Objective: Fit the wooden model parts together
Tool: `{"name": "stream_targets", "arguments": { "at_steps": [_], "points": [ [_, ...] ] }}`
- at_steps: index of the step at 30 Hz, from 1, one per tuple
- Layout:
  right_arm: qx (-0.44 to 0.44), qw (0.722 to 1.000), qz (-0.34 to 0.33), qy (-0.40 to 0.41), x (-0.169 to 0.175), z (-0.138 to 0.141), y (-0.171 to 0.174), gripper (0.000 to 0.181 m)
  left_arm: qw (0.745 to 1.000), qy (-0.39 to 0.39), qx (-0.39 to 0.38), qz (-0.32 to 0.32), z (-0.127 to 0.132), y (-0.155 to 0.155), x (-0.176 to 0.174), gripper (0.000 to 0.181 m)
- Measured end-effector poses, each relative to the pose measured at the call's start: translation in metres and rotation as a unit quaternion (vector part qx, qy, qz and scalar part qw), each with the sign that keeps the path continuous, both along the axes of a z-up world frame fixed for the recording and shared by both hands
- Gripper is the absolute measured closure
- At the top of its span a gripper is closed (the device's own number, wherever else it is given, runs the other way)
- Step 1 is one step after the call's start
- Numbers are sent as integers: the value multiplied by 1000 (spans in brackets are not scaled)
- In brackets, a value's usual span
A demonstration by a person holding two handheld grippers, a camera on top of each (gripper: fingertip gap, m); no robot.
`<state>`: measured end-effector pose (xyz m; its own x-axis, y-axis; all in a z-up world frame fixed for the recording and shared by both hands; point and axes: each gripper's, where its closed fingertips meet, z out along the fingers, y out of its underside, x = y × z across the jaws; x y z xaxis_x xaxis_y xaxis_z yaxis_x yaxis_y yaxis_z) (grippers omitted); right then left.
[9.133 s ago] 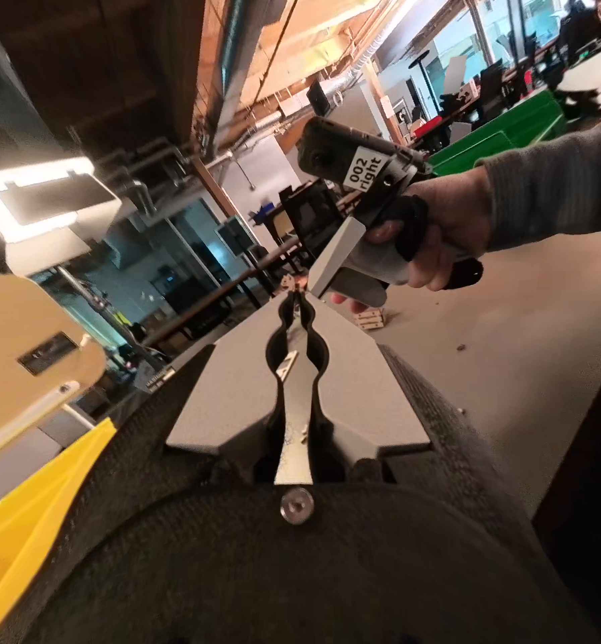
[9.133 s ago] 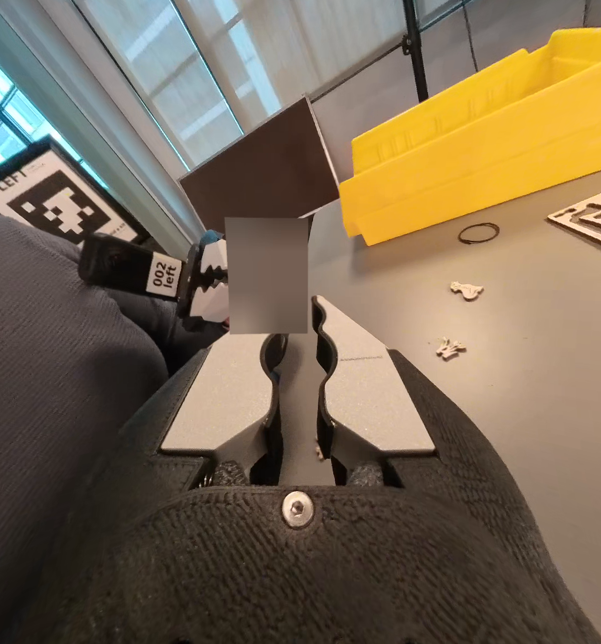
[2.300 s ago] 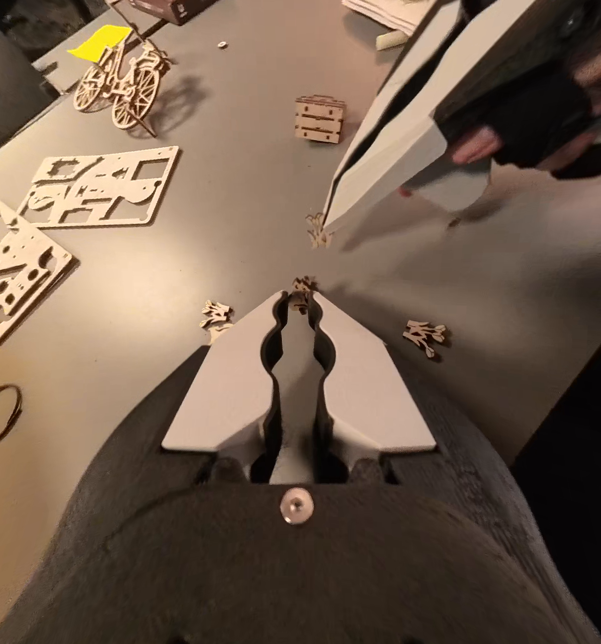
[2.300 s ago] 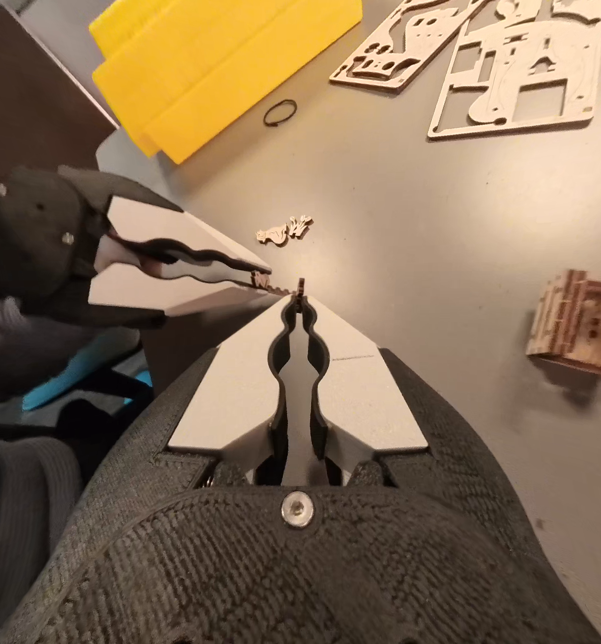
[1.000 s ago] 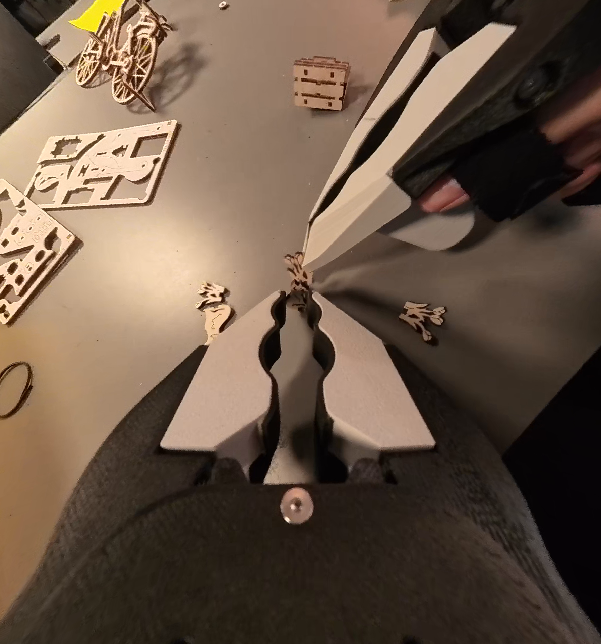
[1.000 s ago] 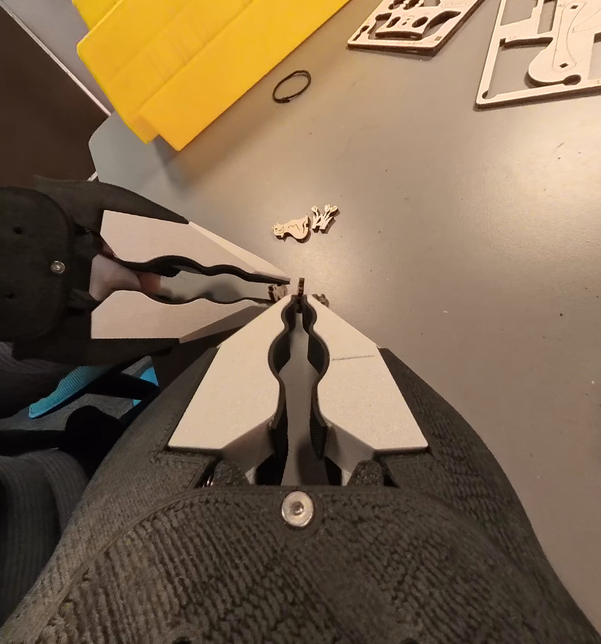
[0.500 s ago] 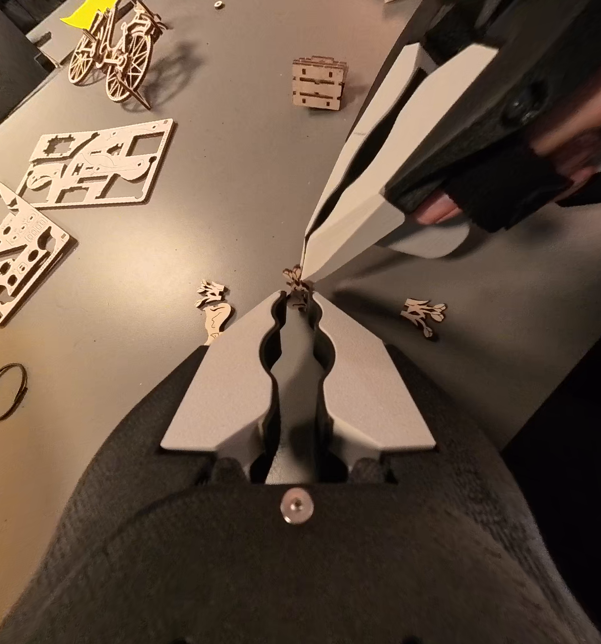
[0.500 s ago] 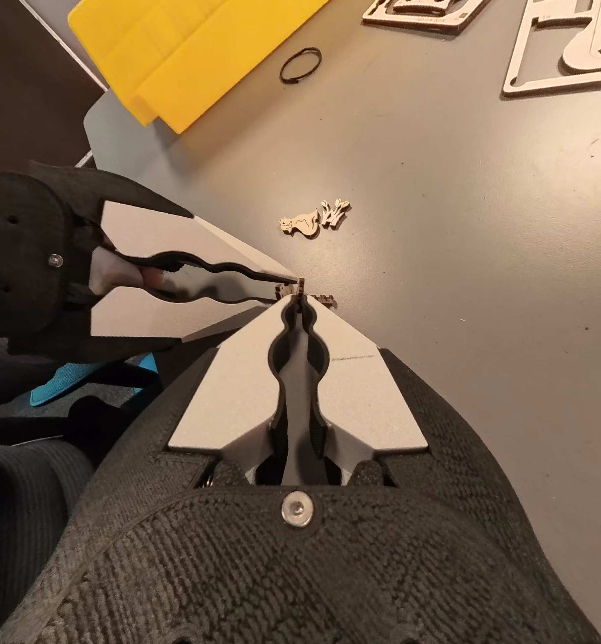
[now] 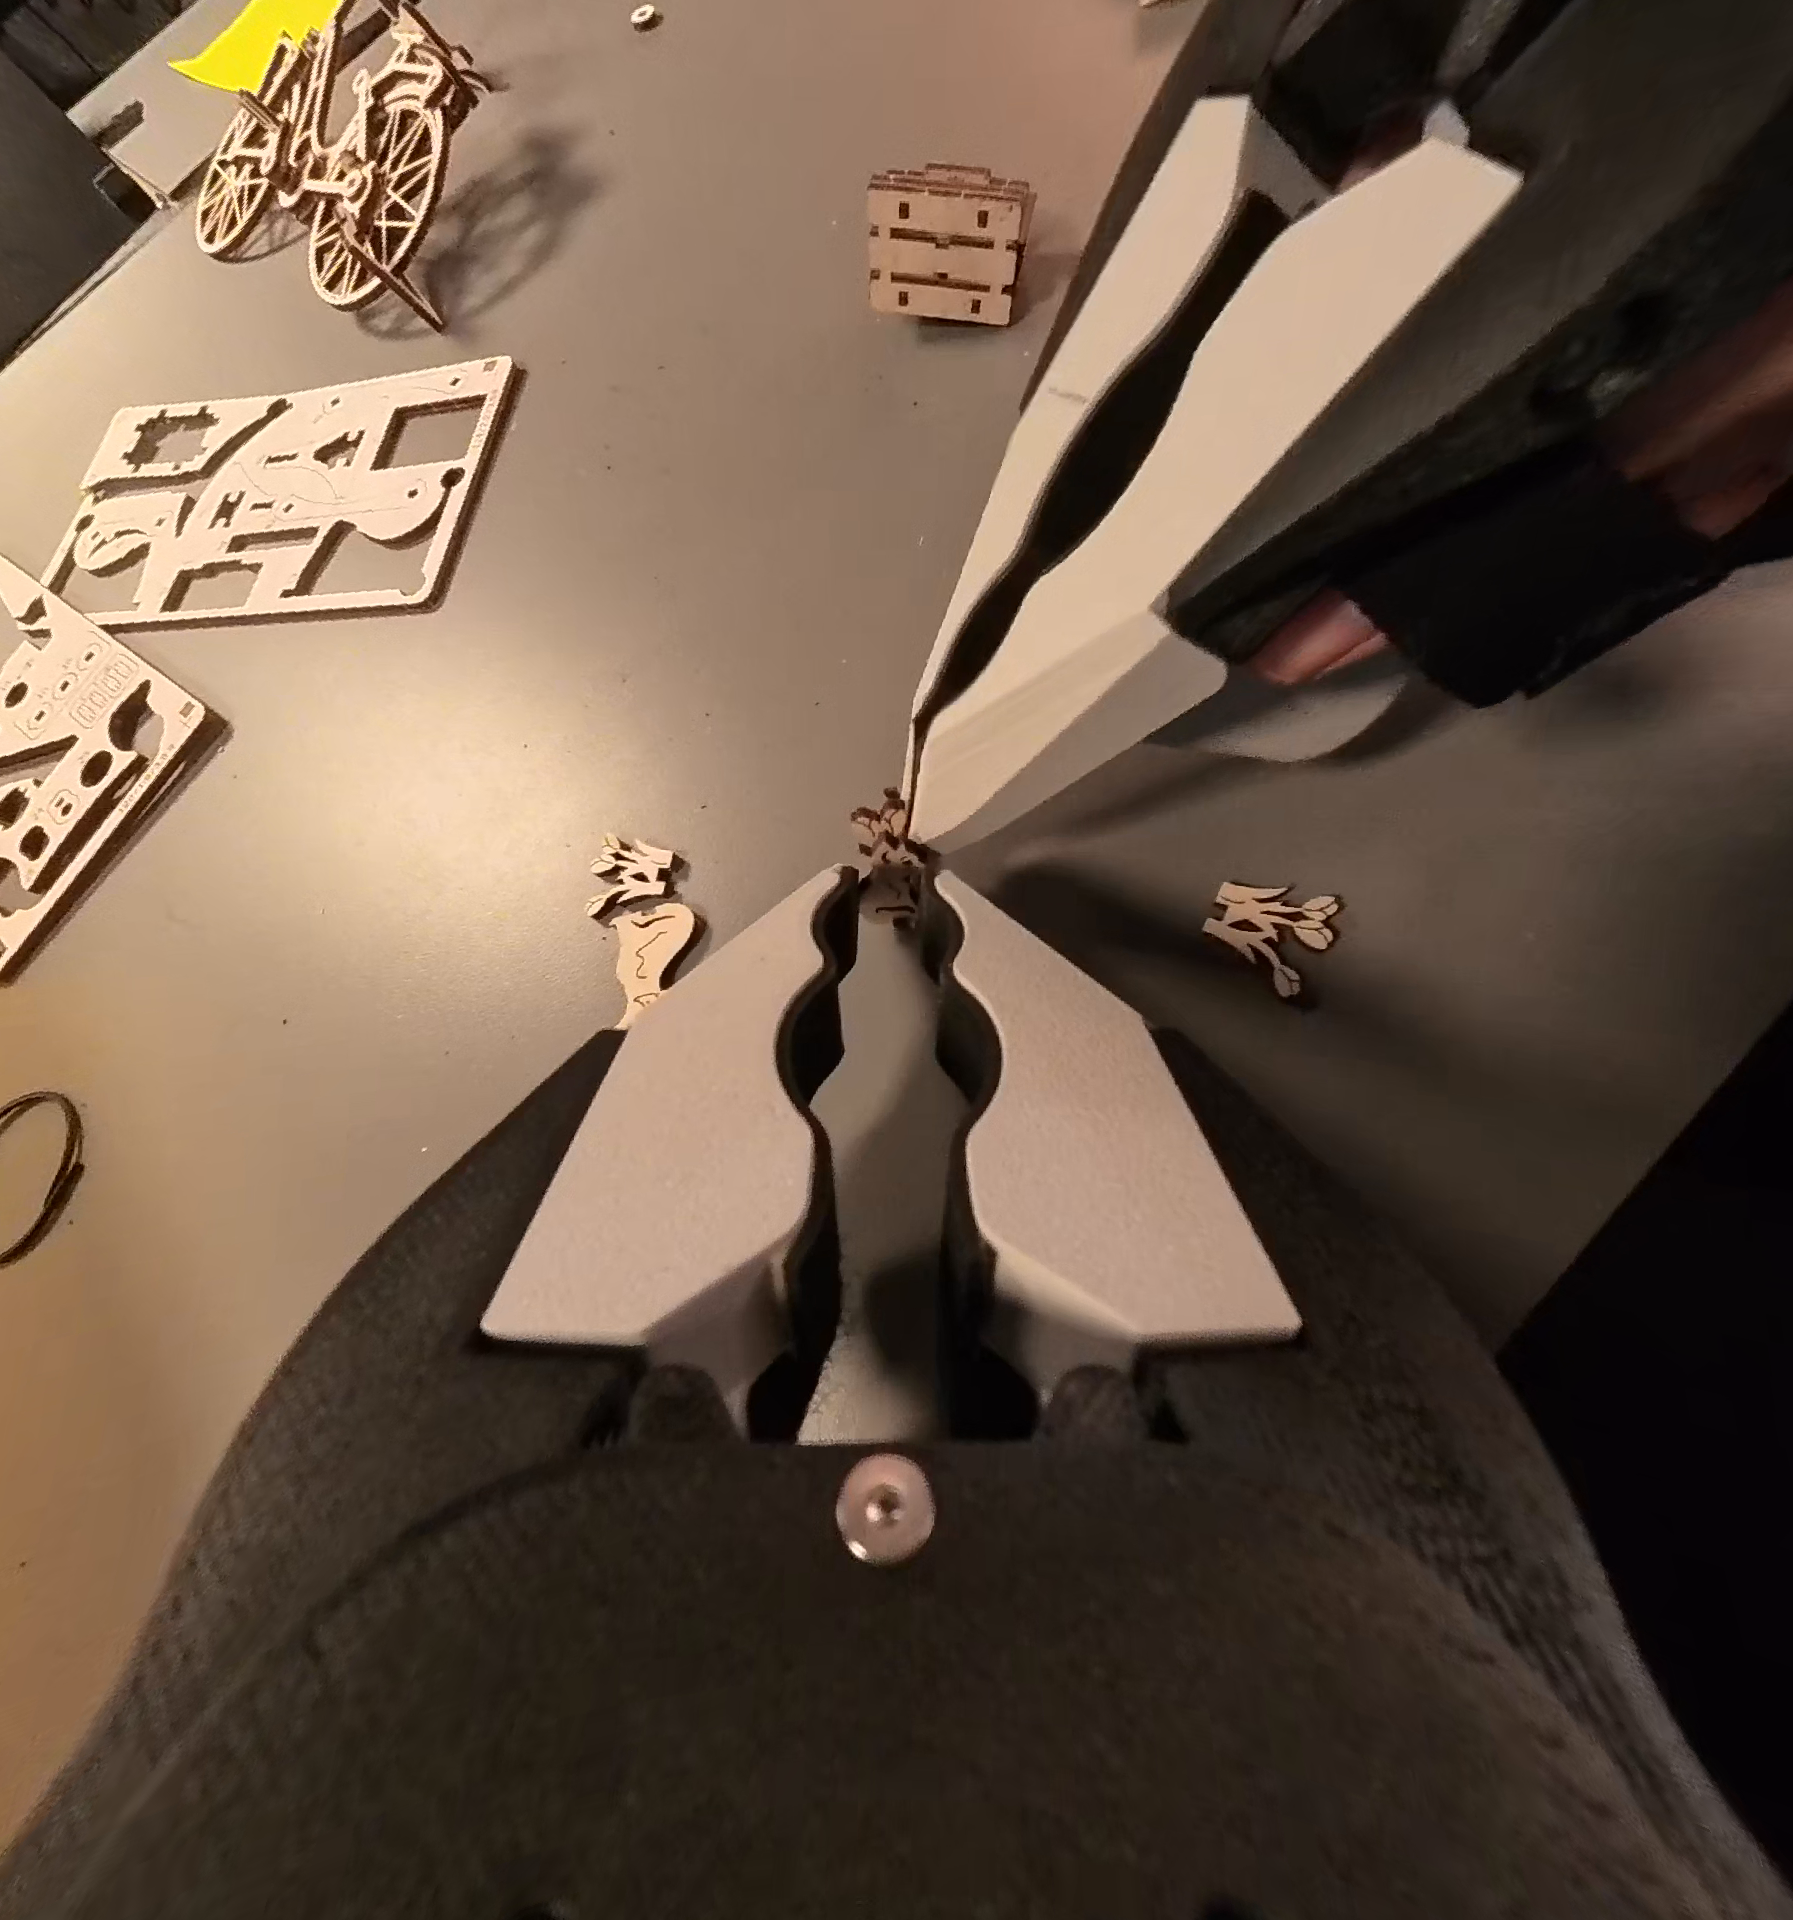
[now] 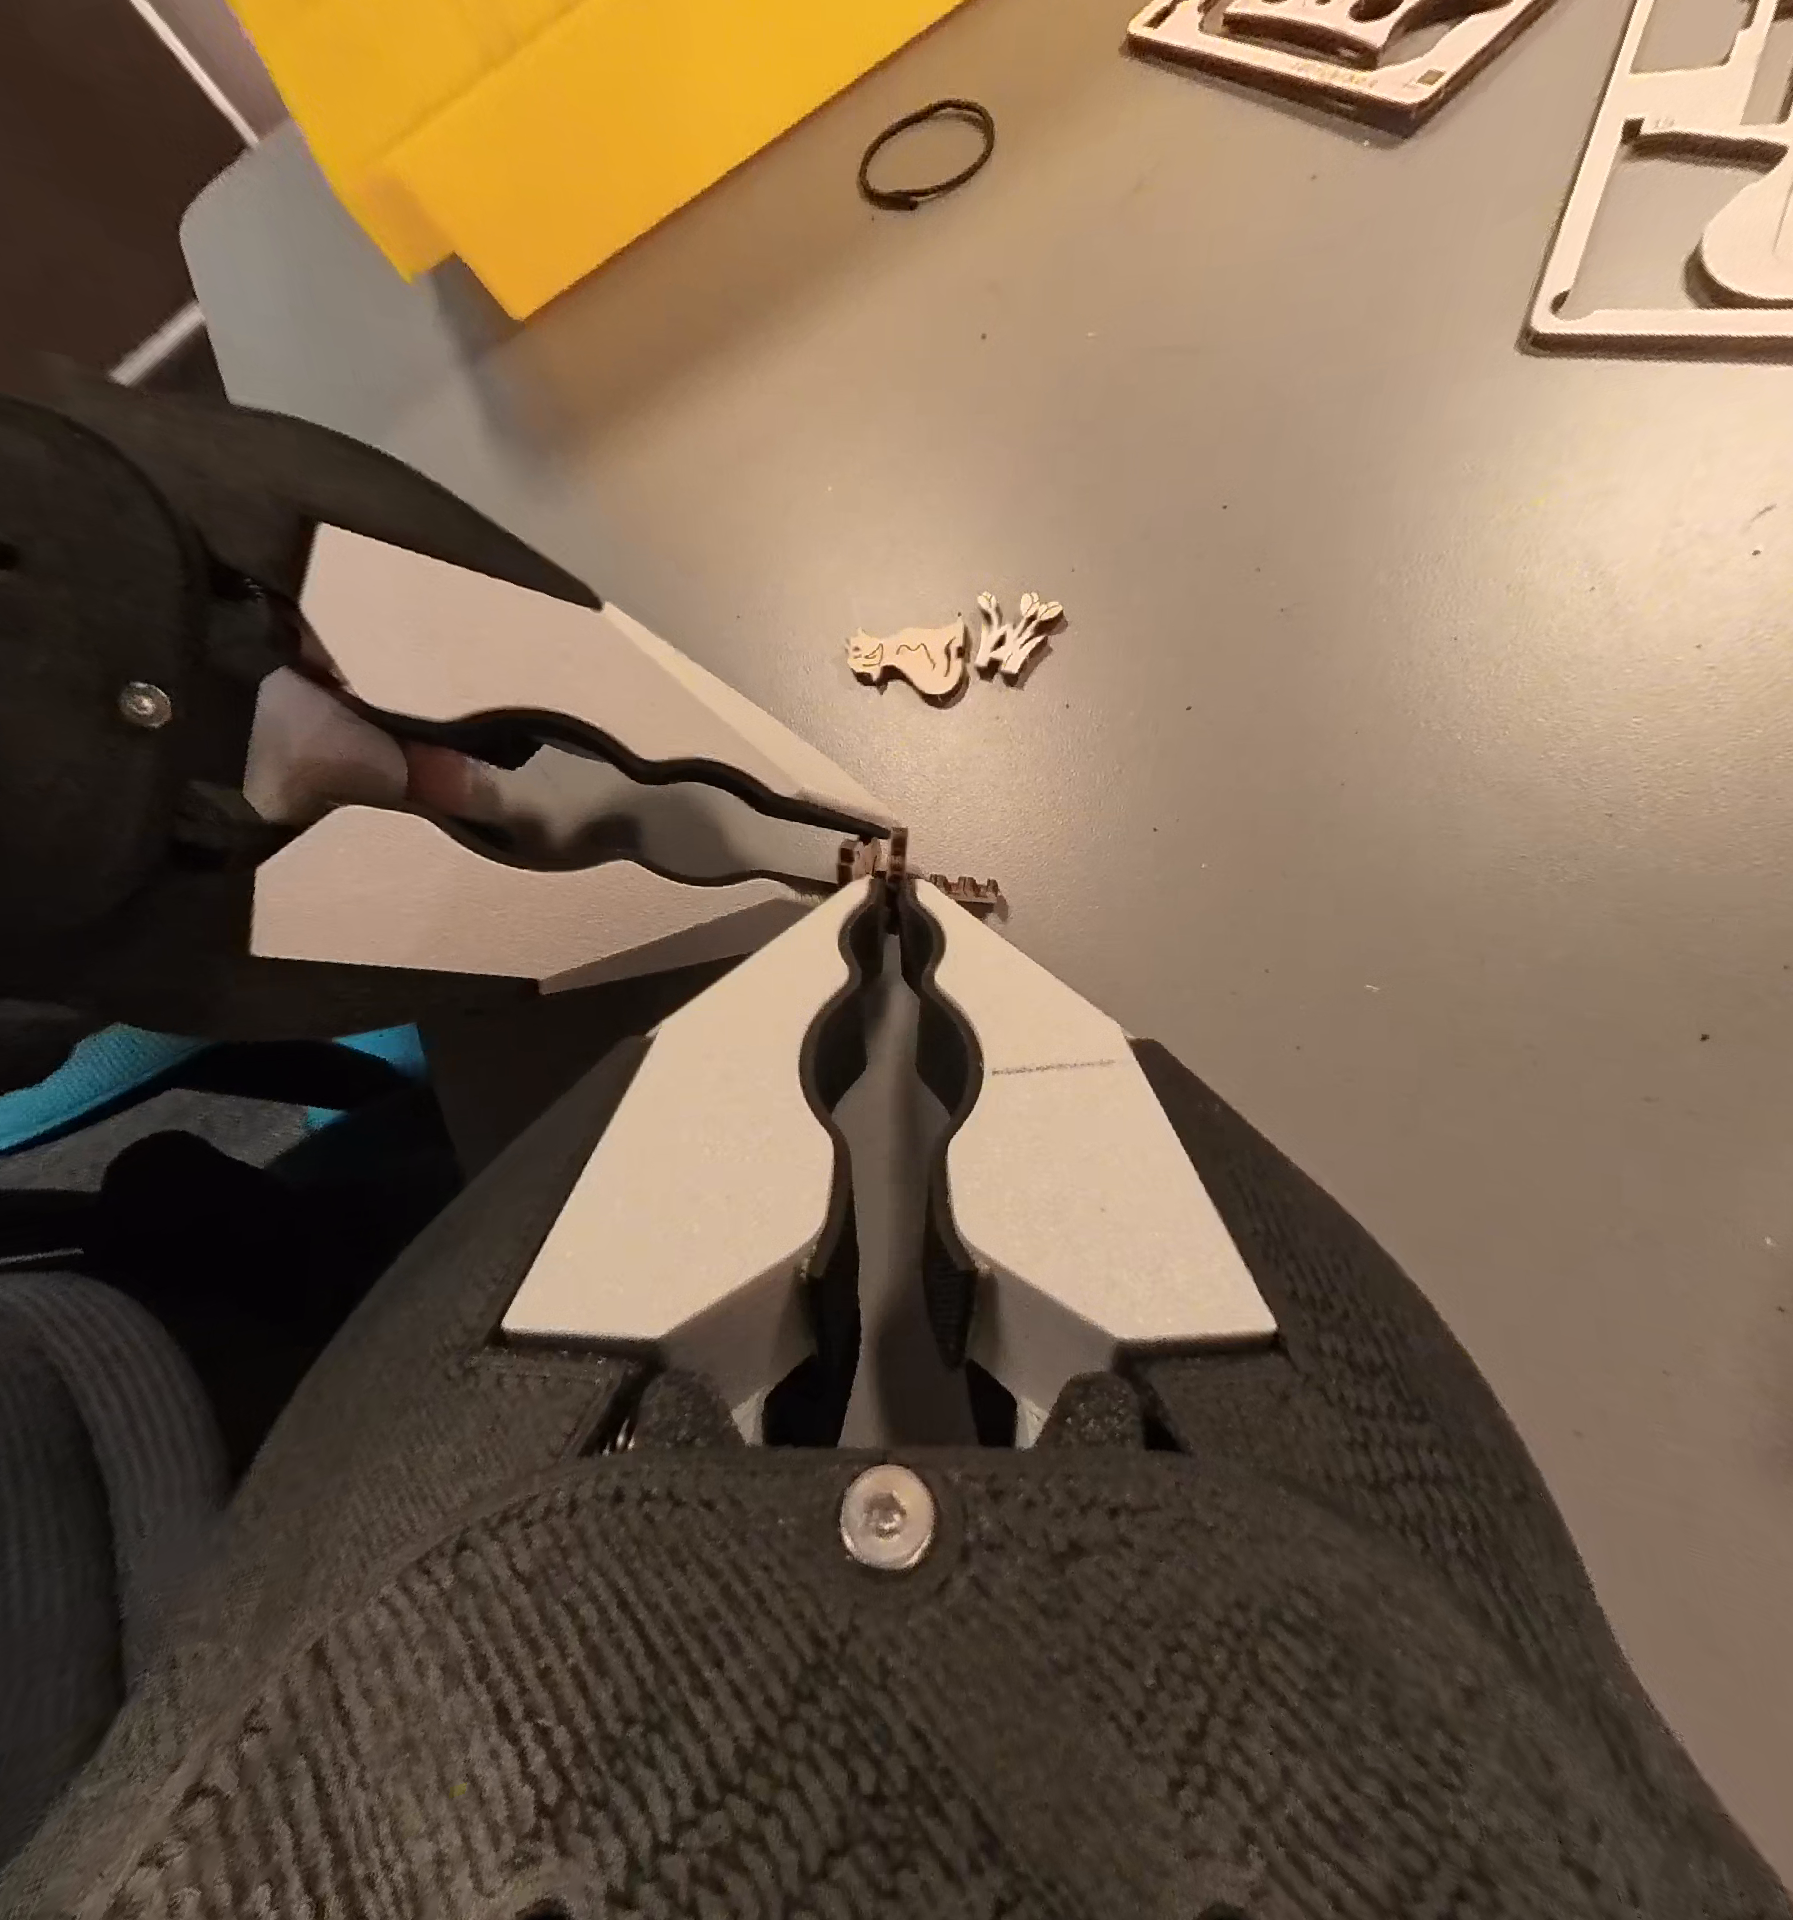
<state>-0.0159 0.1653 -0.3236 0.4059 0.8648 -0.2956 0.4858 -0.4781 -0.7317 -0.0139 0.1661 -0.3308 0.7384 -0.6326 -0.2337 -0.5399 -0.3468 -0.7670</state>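
Observation:
In the left wrist view my left gripper [image 9: 887,883] is shut on a small flat wooden part [image 9: 894,902] just above the grey table [image 9: 663,644]. My right gripper [image 9: 913,821] comes in from the upper right, shut on a second small wooden part [image 9: 881,831] that meets the first at the tips. In the right wrist view my right gripper [image 10: 890,883] pinches its thin part [image 10: 898,847] edge-on. The left gripper [image 10: 856,854] enters from the left, its part [image 10: 852,858] touching it. How the two parts seat is too small to tell.
Loose wooden pieces lie near: a cat shape [image 9: 653,940], a plant shape [image 9: 1271,925], another piece [image 10: 967,889] by the tips. Two cut-out sheets [image 9: 279,499] [image 9: 30,748], a bicycle model [image 9: 331,145], a small crate [image 9: 949,244], a rubber band [image 9: 14,1164] and a yellow bin [image 10: 580,125]. My left and right fingertips are right by each other. The left tips stand about 5 centimeters off the cat shape [image 9: 653,940]. Look for it in the right wrist view [image 10: 932,661] too.
Both grippers have come down from the air to just above the table. Over the last second the right gripper's tip has closed in on the left's, and the two parts now touch.

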Motion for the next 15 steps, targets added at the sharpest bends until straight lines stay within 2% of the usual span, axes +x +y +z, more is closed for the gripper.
{"name": "stream_targets", "arguments": {
  "at_steps": [7, 10, 15],
  "points": [
    [12, 999, 11, -30, -1, -1, -2, 181, 1000, -2, -4, 0, 0, 0, -3, 164],
    [10, 999, 18, -35, -2, -1, -3, 181, 1000, -3, -12, -14, -2, -3, -2, 170],
    [10, 998, 39, -57, -3, -1, -4, 181, 999, -13, -22, -21, -2, -3, -2, 170]
  ]
}}
